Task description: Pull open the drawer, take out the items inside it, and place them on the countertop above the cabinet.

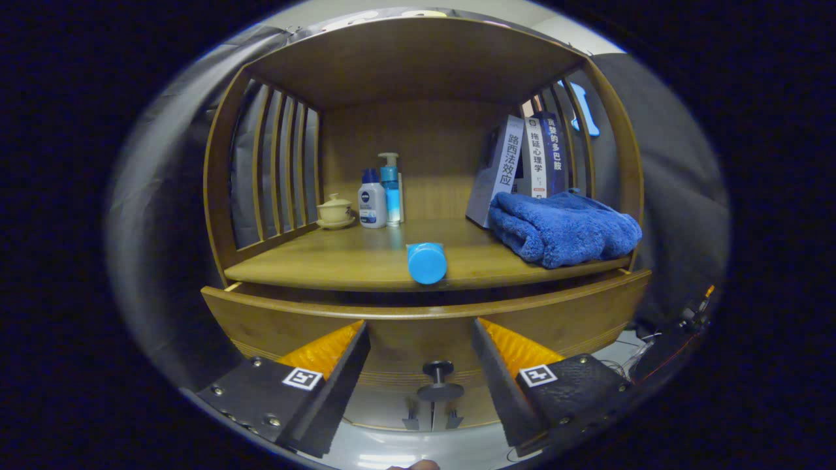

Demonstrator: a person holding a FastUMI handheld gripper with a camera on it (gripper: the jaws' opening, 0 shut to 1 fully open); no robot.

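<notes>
Around the knob (439, 380) I place everything: above it stands the cabinet (418, 65), then the drawer (575, 313), its front wide across my view and only slightly out. Up on the countertop (353, 261) a towel (563, 227) lies to the right, and a blue bottle (427, 262) lies on its side, long axis toward me, end at the edge. My gripper (421, 365) is spread wide, empty, fingers flanking the knob. I judge a jerky pull could roll that bottle off.

Black cloth wall (163, 261) surrounds a slatted wooden shelf unit (418, 65).
</notes>
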